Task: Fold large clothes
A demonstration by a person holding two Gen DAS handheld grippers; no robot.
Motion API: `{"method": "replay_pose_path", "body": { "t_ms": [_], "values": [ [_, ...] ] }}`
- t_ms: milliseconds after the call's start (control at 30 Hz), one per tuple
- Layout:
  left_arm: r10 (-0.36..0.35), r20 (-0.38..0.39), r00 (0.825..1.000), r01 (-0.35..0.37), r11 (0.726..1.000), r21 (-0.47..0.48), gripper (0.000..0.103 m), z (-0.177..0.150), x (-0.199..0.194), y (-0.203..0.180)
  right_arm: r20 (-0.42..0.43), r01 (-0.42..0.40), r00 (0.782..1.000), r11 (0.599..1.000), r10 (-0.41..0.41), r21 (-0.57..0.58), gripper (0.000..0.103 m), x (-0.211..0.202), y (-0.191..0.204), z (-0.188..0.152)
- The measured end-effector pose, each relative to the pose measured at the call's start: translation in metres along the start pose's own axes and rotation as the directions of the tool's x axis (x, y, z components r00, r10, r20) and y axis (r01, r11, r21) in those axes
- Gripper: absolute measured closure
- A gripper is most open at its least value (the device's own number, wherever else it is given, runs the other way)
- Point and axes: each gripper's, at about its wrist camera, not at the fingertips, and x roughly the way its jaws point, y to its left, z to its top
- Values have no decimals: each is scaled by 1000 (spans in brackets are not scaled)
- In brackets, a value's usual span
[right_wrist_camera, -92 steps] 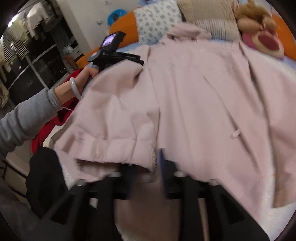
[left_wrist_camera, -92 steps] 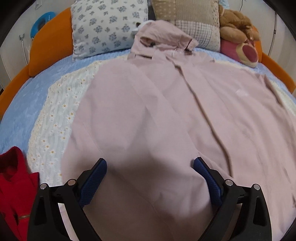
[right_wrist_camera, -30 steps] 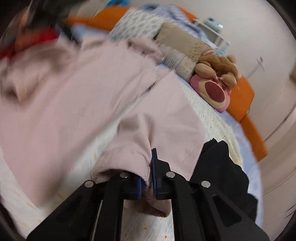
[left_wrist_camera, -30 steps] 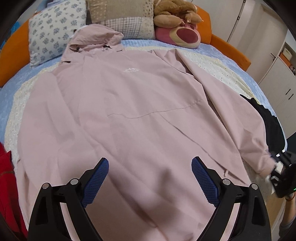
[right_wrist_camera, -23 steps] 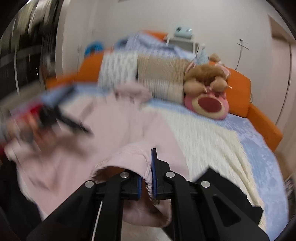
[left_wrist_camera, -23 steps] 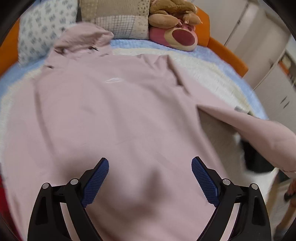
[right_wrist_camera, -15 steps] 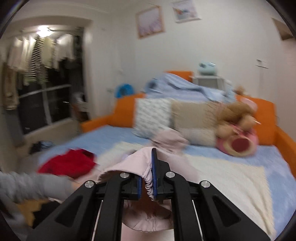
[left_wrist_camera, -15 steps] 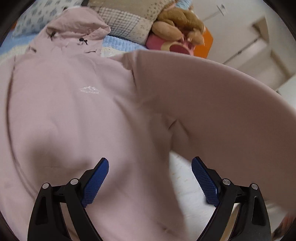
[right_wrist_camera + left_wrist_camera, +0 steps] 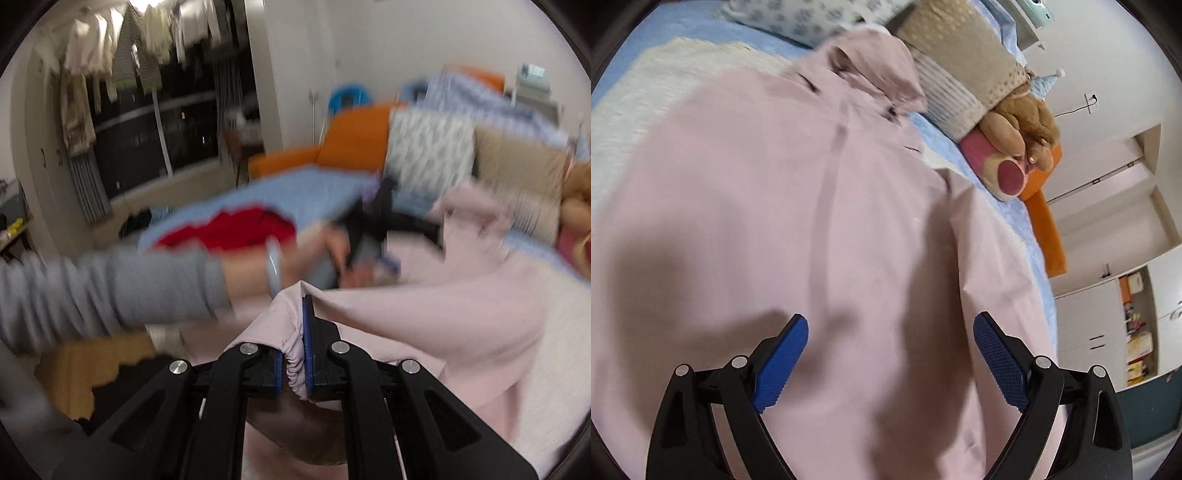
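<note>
A large pale pink hooded jacket (image 9: 798, 206) lies spread on the bed, its hood (image 9: 871, 62) up against the pillows. My left gripper (image 9: 890, 354) hovers open just above the jacket's body, with nothing between its blue pads (image 9: 781, 363). My right gripper (image 9: 295, 354) is shut on the gathered cuff (image 9: 293, 354) of the jacket's sleeve, and the sleeve (image 9: 424, 317) trails off to the right over the body. In the right wrist view the left hand (image 9: 317, 254) and grey sleeve (image 9: 110, 291) hold the other gripper above the jacket.
Pillows (image 9: 960, 74) and a plush bear (image 9: 1015, 147) sit at the head of the orange-framed bed (image 9: 1049, 232). A red garment (image 9: 229, 229) lies at the bed's left side. Hanging clothes (image 9: 122, 48) and a dark window are beyond. Cupboards (image 9: 1145, 332) stand on the right.
My right gripper has swung the sleeve up and across toward the left of the bed. My left gripper has moved sideways and rolled over the jacket, staying open.
</note>
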Motion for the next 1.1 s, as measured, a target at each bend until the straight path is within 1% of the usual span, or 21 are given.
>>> {"method": "replay_pose_path", "body": {
  "t_ms": [33, 100, 267, 367, 400, 433, 500, 533, 567, 633, 733, 767, 800, 833, 867, 900, 933, 967, 1000, 1067, 1100],
  "values": [
    [17, 11, 1000, -17, 999, 27, 11, -2, -13, 12, -44, -4, 999, 1000, 4, 9, 94, 23, 6, -13],
    [45, 28, 999, -47, 996, 70, 11, -8, -31, 31, -90, -7, 996, 999, 10, 35, 94, 50, 16, -30],
    [50, 22, 998, -53, 991, 119, 11, -44, -63, 66, -172, 11, 985, 998, 0, 63, 94, 101, 29, -49],
    [76, 15, 997, -77, 977, 198, 11, -69, -71, 69, -195, 37, 981, 996, -20, 81, 94, 119, 28, -51],
    [83, 15, 996, -84, 968, 238, 11, -77, -73, 65, -196, 47, 980, 996, -31, 77, 92, 122, 25, -49],
    [71, 9, 997, -70, 963, 259, 11, -84, -76, 62, -216, 49, 976, 997, -34, 66, 91, 125, 26, -48],
    [34, -11, 999, -29, 956, 291, 11, -95, -83, 53, -292, 62, 955, 998, -51, 28, 86, 128, 33, -49],
    [22, -13, 1000, -17, 952, 307, 11, -98, -86, 46, -341, 78, 937, 997, -76, -9, 85, 126, 39, -48],
    [15, -13, 1000, -10, 944, 329, 11, -99, -89, 37, -356, 78, 930, 996, -85, -34, 82, 120, 42, -48],
    [17, -1, 1000, -15, 925, 379, 11, -102, -97, 16, -359, 79, 927, 993, -105, -86, 78, 95, 51, -47],
    [-1, -7, 1000, 4, 898, 440, 10, -111, -107, -15, -356, 92, 926, 990, -124, -106, 68, 59, 50, -41],
    [-18, -20, 1000, 25, 888, 458, 10, -119, -110, -25, -348, 127, 925, 987, -154, -100, 50, 43, 46, -37],
    [-42, -32, 999, 52, 877, 478, 10, -129, -113, -36, -340, 184, 918, 979, -204, -92, 22, 30, 42, -34],
    [-64, -48, 997, 79, 869, 488, 9, -137, -112, -44, -331, 230, 911, 969, -248, -92, 8, 23, 38, -31],
    [-76, -67, 995, 99, 867, 489, 9, -142, -110, -51, -293, 251, 918, 964, -267, -92, 5, 12, 35, -28],
    [-90, -103, 991, 129, 867, 480, 9, -150, -105, -56, -275, 234, 929, 969, -248, -83, 5, 6, 33, -26],
    [-85, -125, 989, 134, 872, 470, 9, -155, -101, -57, -272, 222, 935, 973, -229, -55, 5, -1, 32, -27],
    [-66, -131, 989, 120, 876, 466, 9, -159, -98, -57, -267, 231, 935, 972, -234, -43, 5, -5, 33, -27],
    [-19, -134, 991, 81, 875, 477, 9, -166, -94, -58, -249, 229, 940, 973, -232, -40, 5, -12, 35, -27],
    [37, -114, 993, 27, 858, 514, 9, -181, -95, -58, -203, 232, 950, 972, -235, -39, 5, -33, 36, -25],
    [104, -75, 992, -46, 833, 552, 9, -194, -97, -57, -170, 249, 953, 968, -250, -24, 5, -46, 32, -21]
  ]
}}
